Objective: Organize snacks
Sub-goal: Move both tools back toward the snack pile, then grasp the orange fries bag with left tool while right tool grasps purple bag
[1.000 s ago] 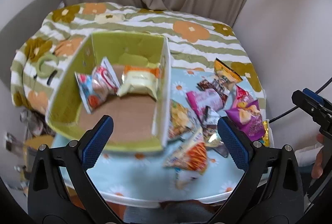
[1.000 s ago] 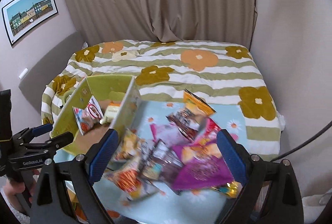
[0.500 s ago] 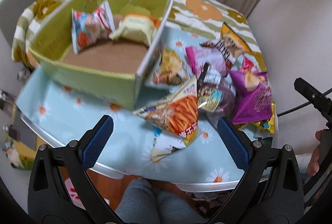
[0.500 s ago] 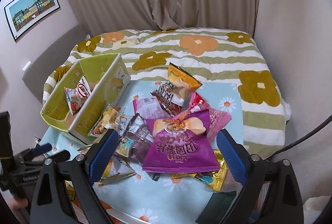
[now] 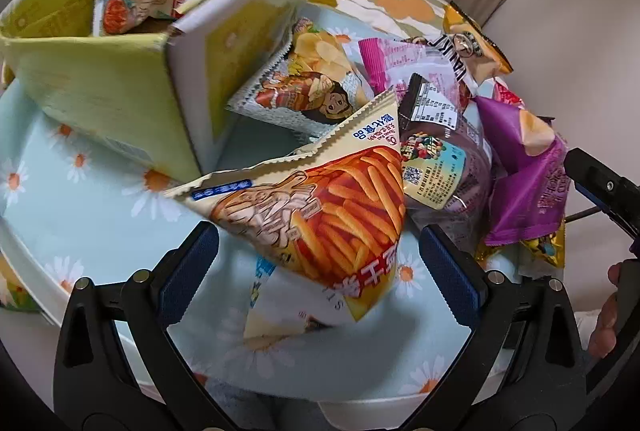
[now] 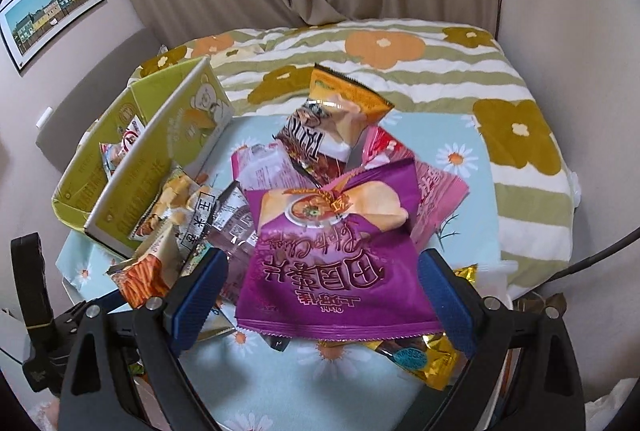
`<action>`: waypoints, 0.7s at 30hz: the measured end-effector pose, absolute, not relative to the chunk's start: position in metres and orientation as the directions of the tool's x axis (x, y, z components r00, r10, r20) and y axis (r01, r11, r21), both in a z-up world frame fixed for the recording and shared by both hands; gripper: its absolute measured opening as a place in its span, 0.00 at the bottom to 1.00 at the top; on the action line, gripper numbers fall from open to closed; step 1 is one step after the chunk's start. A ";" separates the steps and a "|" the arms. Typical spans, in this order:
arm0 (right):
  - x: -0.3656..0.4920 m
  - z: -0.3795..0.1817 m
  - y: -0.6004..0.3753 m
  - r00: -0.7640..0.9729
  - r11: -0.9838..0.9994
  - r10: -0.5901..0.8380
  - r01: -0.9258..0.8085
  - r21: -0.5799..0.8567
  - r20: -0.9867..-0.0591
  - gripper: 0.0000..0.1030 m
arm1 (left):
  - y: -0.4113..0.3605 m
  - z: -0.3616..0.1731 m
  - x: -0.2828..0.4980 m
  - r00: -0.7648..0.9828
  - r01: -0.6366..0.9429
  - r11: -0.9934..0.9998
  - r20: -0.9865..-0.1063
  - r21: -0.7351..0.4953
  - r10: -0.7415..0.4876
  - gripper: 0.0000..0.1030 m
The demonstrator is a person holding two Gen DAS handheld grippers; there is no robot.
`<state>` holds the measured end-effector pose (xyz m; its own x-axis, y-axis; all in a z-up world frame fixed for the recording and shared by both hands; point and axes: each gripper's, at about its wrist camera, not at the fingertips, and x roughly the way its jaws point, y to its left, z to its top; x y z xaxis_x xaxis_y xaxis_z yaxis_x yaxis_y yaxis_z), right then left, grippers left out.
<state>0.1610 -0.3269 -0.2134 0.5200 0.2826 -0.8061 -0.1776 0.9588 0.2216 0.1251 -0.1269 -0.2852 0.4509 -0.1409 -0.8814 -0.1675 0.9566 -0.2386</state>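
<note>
The left gripper (image 5: 318, 267) is hanging with jaws apart over the orange stick-snack bag (image 5: 320, 215); the right gripper (image 6: 322, 289) is standing apart around the purple chip bag (image 6: 332, 255), not pressing it.

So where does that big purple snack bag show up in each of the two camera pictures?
Left wrist view: the purple snack bag lies at the right edge of the pile, beyond the right blue finger pad.
Right wrist view: the same bag fills the lower centre, between the two open blue pads of the right gripper.
Shared landmark: the green cardboard box, left of the pile in both.
</note>
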 end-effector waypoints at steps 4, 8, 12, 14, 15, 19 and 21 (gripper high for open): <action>0.168 -0.222 -0.326 0.505 0.958 0.284 -0.177 0.225 -0.815 0.92 | -0.127 -0.293 0.131 0.448 -0.171 0.955 -0.883 -0.241 -0.142 0.93; 0.176 -0.228 -0.325 0.499 0.961 0.274 -0.172 0.217 -0.822 0.92 | -0.126 -0.301 0.135 0.422 -0.177 0.951 -0.892 -0.254 -0.160 0.78; 0.181 -0.232 -0.324 0.489 0.962 0.271 -0.173 0.212 -0.829 0.92 | -0.126 -0.310 0.134 0.394 -0.179 0.947 -0.902 -0.265 -0.178 0.65; 0.183 -0.234 -0.323 0.484 0.963 0.267 -0.172 0.209 -0.833 0.92 | -0.128 -0.310 0.133 0.387 -0.163 0.955 -0.906 -0.250 -0.171 0.58; 0.184 -0.235 -0.323 0.483 0.963 0.264 -0.171 0.206 -0.835 0.92 | -0.129 -0.310 0.132 0.386 -0.157 0.957 -0.907 -0.245 -0.169 0.57; 0.185 -0.233 -0.321 0.487 0.966 0.255 -0.172 0.195 -0.835 0.92 | -0.130 -0.309 0.130 0.381 -0.142 0.962 -0.910 -0.232 -0.163 0.55; 0.184 -0.230 -0.322 0.494 0.966 0.252 -0.173 0.190 -0.832 0.92 | -0.130 -0.308 0.130 0.380 -0.136 0.964 -0.911 -0.228 -0.161 0.54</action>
<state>0.1841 -0.3217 -0.2301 0.4940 0.2520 -0.8322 -0.1731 0.9664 0.1899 0.1295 -0.1302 -0.3077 0.3805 -0.1612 -0.9106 -0.1363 0.9642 -0.2276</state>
